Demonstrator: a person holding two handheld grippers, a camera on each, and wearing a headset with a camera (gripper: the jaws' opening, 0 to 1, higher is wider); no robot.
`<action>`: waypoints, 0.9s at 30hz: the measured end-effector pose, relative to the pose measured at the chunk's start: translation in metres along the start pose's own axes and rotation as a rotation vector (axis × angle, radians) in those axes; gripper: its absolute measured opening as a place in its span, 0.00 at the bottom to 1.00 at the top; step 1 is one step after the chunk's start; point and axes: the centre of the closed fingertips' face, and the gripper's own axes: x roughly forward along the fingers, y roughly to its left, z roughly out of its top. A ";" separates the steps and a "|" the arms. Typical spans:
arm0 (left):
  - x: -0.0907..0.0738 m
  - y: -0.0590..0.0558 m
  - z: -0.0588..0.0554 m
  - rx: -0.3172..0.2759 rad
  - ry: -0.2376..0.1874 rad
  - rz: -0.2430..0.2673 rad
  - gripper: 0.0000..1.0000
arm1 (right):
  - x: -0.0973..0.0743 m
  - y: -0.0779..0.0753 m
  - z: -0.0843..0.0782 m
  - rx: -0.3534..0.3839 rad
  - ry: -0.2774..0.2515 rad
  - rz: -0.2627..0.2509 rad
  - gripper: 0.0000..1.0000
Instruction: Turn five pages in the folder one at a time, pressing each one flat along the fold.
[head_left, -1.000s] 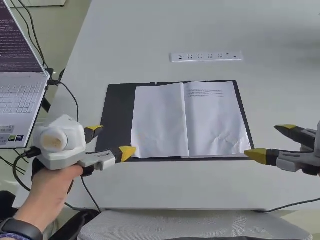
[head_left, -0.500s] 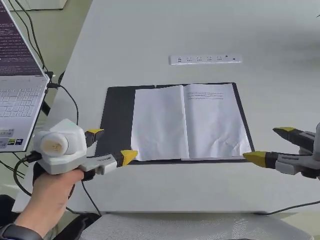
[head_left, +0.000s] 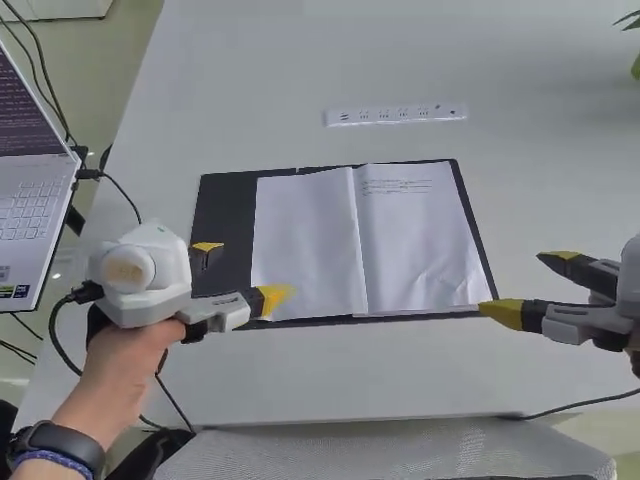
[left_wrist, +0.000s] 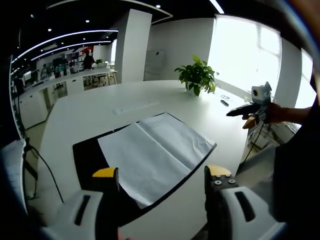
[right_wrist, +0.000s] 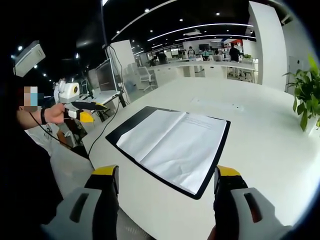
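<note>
Tongs: both sets wide open, nothing gripped. Logged left tongs (head_left: 240, 272) in a hand (head_left: 125, 355) at the near left corner of the folder (head_left: 225, 215). One yellow tip over the black inner cover, the other at the near left corner of the left page (head_left: 305, 240); contact with paper or cover not resolvable. Dark wristband (head_left: 55, 445) on that arm. Logged right tongs (head_left: 530, 284) just off the near right corner of the folder, over bare bench (head_left: 300, 60). Lower tip close beside that corner, upper tip out past the folder's right edge; jaws spread, empty.

Scene, left to right:
- Open laptop (head_left: 25, 190) at the far left, white keyboard visible.
- Black cable (head_left: 122, 190) running from beside the laptop toward the left tongs.
- Folder open and flat on the bench, between the two tongs. Black cover exposed as a broad strip on its left side, as a thin border elsewhere.
- Left page blank white, lying flat.
- Fold (head_left: 358, 240) down the middle between the two pages.
- Right page (head_left: 415, 235) white, a few lines of small print at the top, unreadable; slight wrinkles toward the near edge.
- White power strip (head_left: 395, 115) beyond the folder, well apart from it, roughly parallel to its far edge.
- Potted green plant (left_wrist: 196, 75) at the far end of the bench in the left gripper view.

Cross-check: same open folder ahead of the jaws in both gripper views. Left tongs and hand at far left in the right gripper view; right tongs held up at right in the left gripper view.
</note>
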 end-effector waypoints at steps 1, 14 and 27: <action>0.002 -0.002 0.001 0.003 0.001 -0.006 0.69 | -0.001 0.000 0.000 0.002 -0.001 -0.001 0.77; 0.034 -0.029 0.019 0.034 -0.003 -0.094 0.69 | -0.009 -0.003 -0.006 0.027 -0.012 -0.025 0.77; 0.082 -0.071 0.037 0.102 0.015 -0.200 0.69 | -0.014 -0.006 -0.007 0.039 -0.022 -0.033 0.77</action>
